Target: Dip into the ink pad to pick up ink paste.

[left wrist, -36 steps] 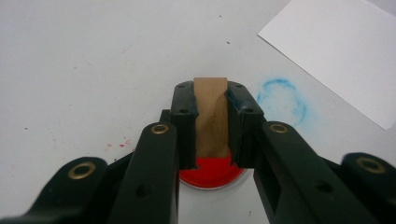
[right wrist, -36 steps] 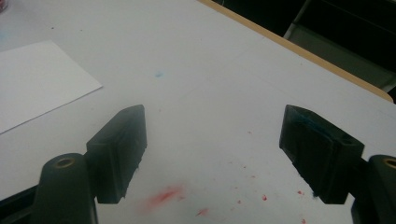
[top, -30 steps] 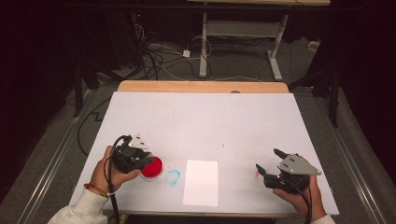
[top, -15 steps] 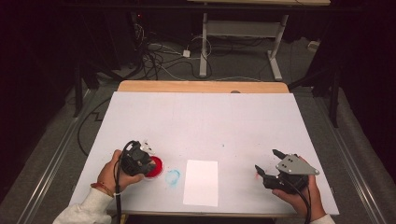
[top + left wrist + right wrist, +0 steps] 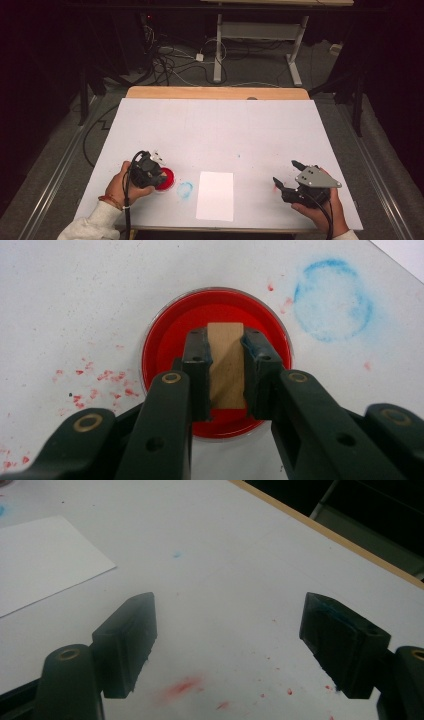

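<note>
Where the left gripper [image 5: 224, 371] is seen along its own jaws, a small wooden block [image 5: 226, 365] is clamped between the two black pads, which press on its sides. The block is held upright over a round red ink pad [image 5: 216, 362], and its lower end appears to rest on the red surface, though contact cannot be confirmed from this angle. The ink pad is set in a clear rim and lies flat on the white table [image 5: 75, 290]. Red specks are scattered on the table beside the pad, and a faint blue ring stain [image 5: 332, 300] is seen just beyond it.

In the high view the left gripper [image 5: 150, 172] is found near the front left of the table [image 5: 220, 125], held in the left hand [image 5: 122, 184], with the ink pad [image 5: 166, 178] just beside and partly under it. The blue ring stain [image 5: 185, 189] lies between the pad and a blank sheet of white paper [image 5: 215, 195], which is placed near the front edge at the middle.

The right gripper [image 5: 287, 176] is held in the right hand [image 5: 320, 212] at the front right, well apart from the paper. In the right gripper view its jaws are spread wide with nothing between them [image 5: 227, 645], above a red smear [image 5: 182, 686] on the table.
</note>
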